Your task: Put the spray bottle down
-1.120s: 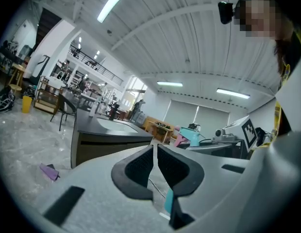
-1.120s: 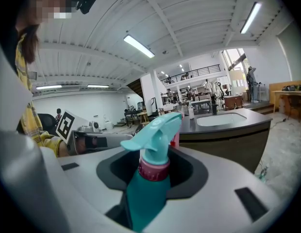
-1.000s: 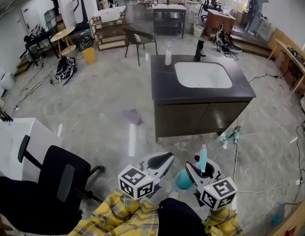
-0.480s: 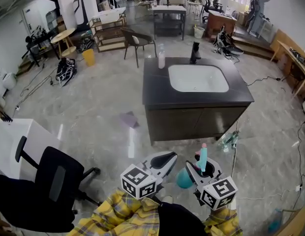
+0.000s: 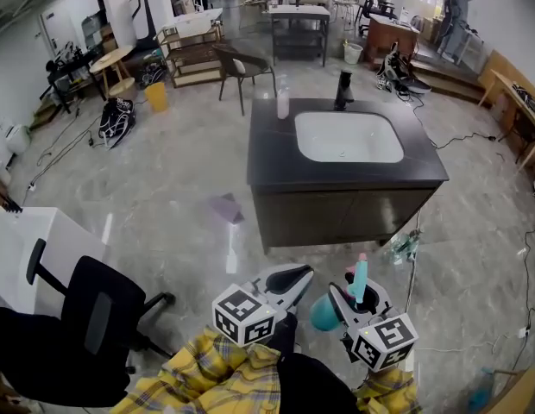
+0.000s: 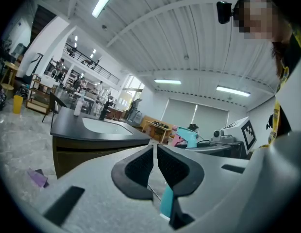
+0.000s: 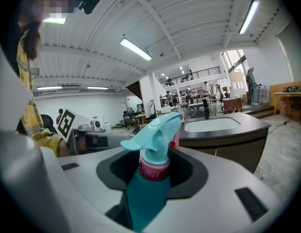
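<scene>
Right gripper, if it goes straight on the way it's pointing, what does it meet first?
Probably the front of the cabinet. The right gripper, shut on the spray bottle, points across bare floor toward it. Nothing else shows in that line, though depth is hard to judge.

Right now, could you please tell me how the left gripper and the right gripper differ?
The left gripper has its jaws together, while the right gripper has its jaws held well apart. The left gripper is empty; the right gripper is clamped on a teal spray bottle, nozzle end up. Both are grey, carry a marker cube and point toward the sink counter.
</scene>
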`<state>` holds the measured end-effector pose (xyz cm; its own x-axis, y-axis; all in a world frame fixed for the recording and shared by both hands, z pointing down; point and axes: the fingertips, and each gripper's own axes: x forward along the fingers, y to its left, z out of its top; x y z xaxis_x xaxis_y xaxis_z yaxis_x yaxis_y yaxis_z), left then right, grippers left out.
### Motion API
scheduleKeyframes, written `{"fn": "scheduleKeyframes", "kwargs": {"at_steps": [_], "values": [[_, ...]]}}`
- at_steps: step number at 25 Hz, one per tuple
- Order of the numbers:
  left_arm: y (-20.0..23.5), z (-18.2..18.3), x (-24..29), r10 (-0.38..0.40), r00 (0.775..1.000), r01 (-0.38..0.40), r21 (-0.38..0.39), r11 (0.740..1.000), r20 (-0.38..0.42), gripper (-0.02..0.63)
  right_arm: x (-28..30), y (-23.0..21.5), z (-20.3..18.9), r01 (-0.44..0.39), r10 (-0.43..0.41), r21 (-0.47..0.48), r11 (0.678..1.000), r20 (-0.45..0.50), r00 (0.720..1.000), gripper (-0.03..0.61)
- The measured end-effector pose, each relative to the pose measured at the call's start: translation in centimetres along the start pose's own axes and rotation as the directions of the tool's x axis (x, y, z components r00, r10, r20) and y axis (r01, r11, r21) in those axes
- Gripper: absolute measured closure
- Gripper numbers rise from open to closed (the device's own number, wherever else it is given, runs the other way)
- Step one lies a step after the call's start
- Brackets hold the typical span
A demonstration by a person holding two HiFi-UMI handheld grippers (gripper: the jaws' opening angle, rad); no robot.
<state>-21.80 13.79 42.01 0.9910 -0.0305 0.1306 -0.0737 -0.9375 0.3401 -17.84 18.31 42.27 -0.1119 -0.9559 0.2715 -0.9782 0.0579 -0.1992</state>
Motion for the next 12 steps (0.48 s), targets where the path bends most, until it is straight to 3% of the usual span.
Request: {"fn": "scheduleKeyframes", "kwargs": {"at_steps": [12], "values": [[6.4,2.3,8.2,-0.047,0.998,0.047,-0.007,0.999,-0.034,0.584,6.0,-7.9,2.6,0.054,-0.054,0.009,0.999,-0.021,0.998,0.425]]}}
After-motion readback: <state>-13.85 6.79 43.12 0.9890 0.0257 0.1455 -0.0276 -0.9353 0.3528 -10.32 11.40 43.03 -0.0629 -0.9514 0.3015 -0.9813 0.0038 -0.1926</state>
